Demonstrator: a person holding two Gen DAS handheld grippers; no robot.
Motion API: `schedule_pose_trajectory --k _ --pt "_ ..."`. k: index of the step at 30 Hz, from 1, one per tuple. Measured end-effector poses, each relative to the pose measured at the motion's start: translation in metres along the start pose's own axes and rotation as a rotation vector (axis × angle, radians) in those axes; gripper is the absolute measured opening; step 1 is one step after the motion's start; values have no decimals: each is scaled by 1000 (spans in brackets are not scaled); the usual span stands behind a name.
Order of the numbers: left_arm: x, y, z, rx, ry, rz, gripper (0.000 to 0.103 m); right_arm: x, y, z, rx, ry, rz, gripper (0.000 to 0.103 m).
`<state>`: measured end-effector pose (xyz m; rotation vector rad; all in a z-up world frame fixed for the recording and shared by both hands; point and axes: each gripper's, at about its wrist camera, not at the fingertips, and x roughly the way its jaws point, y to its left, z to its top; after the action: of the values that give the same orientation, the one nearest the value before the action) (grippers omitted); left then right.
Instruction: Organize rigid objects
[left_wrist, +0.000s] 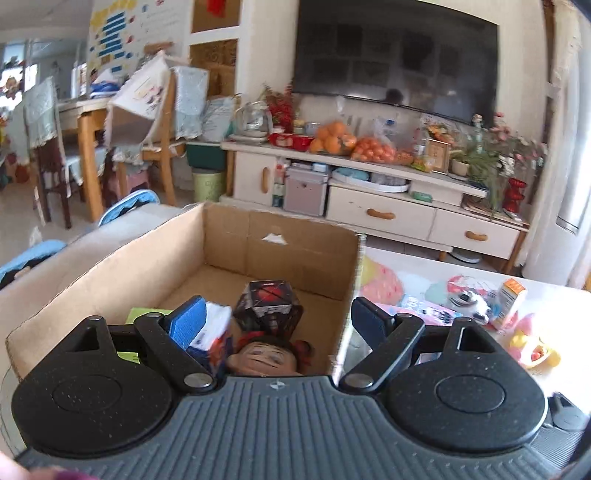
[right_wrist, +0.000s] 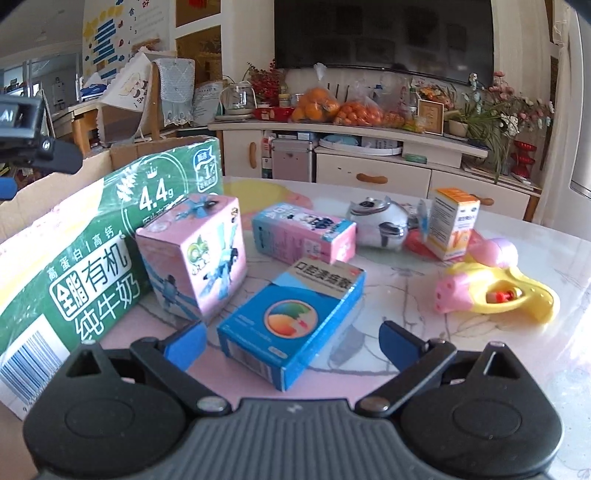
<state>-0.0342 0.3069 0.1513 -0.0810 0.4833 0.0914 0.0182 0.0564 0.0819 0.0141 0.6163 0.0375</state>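
Two grippers are working around one landmark, the open cardboard box (left_wrist: 280, 254) with green milk printing on its outer wall. The left gripper (left_wrist: 275, 321) is hovering above the box's opening with its jaws spread wide and nothing between them; its right finger is hanging over the box's right wall. Inside the box, a dark hexagonal puzzle box (left_wrist: 269, 302) is standing near the middle of the floor, a doll head (left_wrist: 264, 356) is lying just in front of it, a white and blue carton (left_wrist: 216, 332) is sitting to the left of the doll head, and a green item (left_wrist: 142, 315) is showing at the left, partly hidden by the gripper.

The right gripper (right_wrist: 291, 338) is hanging released over the table (right_wrist: 406, 295) to the right of the box, its fingers standing on either side of a blue medicine box (right_wrist: 291, 325) without touching it. A pink gift box (right_wrist: 194, 254) is standing just beside the box's printed wall. Farther from the box, a pink and blue carton (right_wrist: 304, 234) is lying flat, a silver toy cooker (right_wrist: 380, 223) is sitting beyond it, an orange and white carton (right_wrist: 452, 227) is standing upright, and a pink and yellow toy (right_wrist: 487, 291) is lying farthest from the box, toward the table's right edge.
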Motion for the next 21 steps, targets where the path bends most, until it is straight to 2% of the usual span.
schedule_pose_trajectory --k 5,10,16,21 --pt "-10 -10 -3 24 -7 -50 103 13 3 3 -17 4 -19 92" --pt "-16 -24 -10 62 -4 -70 103 15 -3 1 -18 19 -12 69" --pt "-24 -39 -17 86 -9 -87 103 5 -19 -4 -17 28 -5 59" --pt "-26 -56 -25 114 21 -126 103 -11 -33 -13 -33 40 -13 55"
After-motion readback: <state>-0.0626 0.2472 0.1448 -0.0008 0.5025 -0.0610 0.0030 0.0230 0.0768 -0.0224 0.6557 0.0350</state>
